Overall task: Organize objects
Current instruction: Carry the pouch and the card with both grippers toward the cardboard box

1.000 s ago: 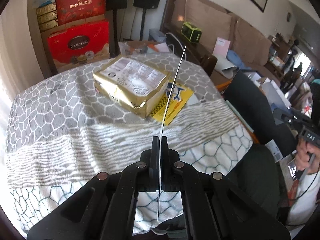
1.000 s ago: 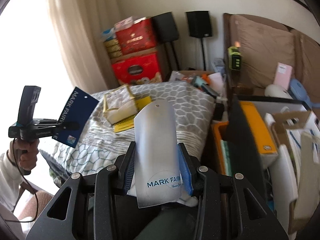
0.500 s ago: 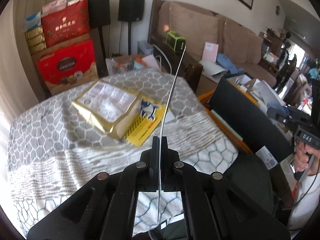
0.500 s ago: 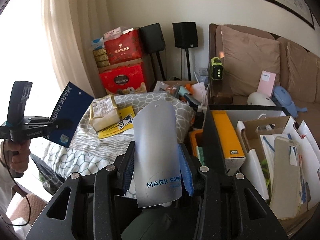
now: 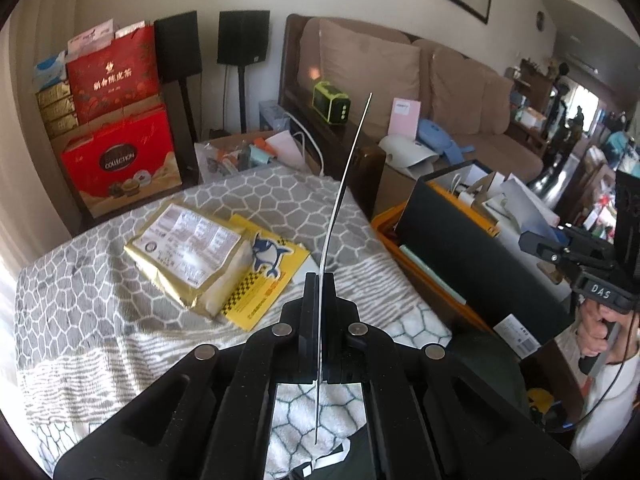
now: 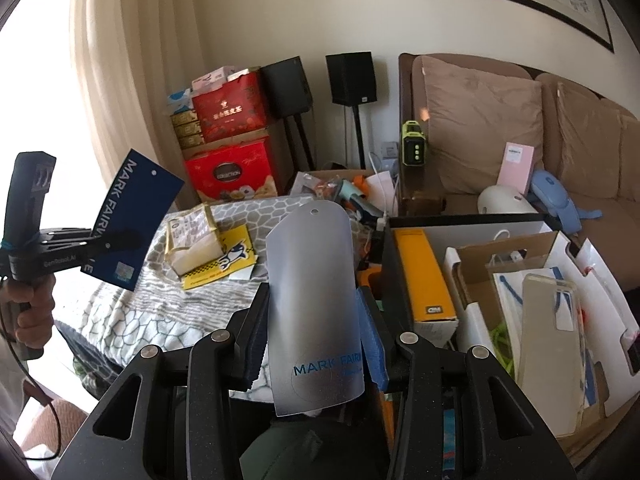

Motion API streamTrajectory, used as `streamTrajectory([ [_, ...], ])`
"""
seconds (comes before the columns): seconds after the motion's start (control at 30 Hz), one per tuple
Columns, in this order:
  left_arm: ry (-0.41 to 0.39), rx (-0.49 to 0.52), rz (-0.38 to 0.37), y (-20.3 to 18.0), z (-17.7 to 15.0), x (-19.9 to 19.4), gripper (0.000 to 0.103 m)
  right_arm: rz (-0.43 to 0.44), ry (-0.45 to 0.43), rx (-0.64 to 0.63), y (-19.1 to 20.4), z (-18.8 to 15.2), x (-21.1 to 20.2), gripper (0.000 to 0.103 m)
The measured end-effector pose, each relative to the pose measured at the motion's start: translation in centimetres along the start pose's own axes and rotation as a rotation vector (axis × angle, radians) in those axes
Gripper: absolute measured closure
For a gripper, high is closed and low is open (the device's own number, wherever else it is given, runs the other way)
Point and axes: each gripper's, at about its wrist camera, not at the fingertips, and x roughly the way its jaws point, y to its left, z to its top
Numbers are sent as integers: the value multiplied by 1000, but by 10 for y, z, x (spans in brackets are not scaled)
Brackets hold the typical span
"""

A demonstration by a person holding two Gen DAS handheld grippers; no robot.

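My left gripper (image 5: 319, 280) is shut on a thin navy card (image 5: 345, 184), seen edge-on above the table. From the right wrist view the same navy card (image 6: 134, 216), printed with white letters, sticks up from the left gripper (image 6: 114, 239) in a person's hand. My right gripper (image 6: 312, 300) is shut on the two side edges of a silver-grey card (image 6: 310, 264), which bows between the pads. On the patterned tablecloth (image 5: 100, 312) a gold packet (image 5: 188, 252) lies on a yellow envelope (image 5: 268, 280).
Right of the table stands a black open box (image 6: 390, 264) with an orange carton (image 6: 420, 272), paper bags and cards inside. Red gift boxes (image 5: 120, 160), two speakers and a brown sofa (image 5: 460, 92) stand behind. The right gripper (image 5: 560, 250) shows at the frame's right edge.
Both grippers have lifted and drawn back from the table with their cards still held. The left view has swung right, so the black box has come into sight.
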Motion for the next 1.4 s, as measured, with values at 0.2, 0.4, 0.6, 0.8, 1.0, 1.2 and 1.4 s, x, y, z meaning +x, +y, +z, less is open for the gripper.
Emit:
streamTrajectory([
  [0.2, -13, -5, -11, -7, 9, 0, 102, -18, -11, 12, -8, 3, -5, 61],
  [0.4, -32, 13, 18, -9, 17, -3, 102, -48, -32, 35, -17, 5, -13, 61],
  [0.6, -72, 9, 42, -11, 24, -9, 102, -69, -47, 62, -28, 7, -18, 60],
  [0.8, -95, 16, 38, -20, 29, -6, 102, -89, -54, 76, -36, 7, -22, 60],
  [1.0, -87, 22, 3, -37, 32, 3, 102, -93, -65, 86, -41, 8, -28, 59],
  [1.2, -95, 42, -26, -57, 42, 10, 102, -109, -83, 100, -48, 9, -35, 59],
  [1.4, -95, 63, -46, -74, 48, 16, 102, -114, -92, 109, -53, 10, -39, 59],
])
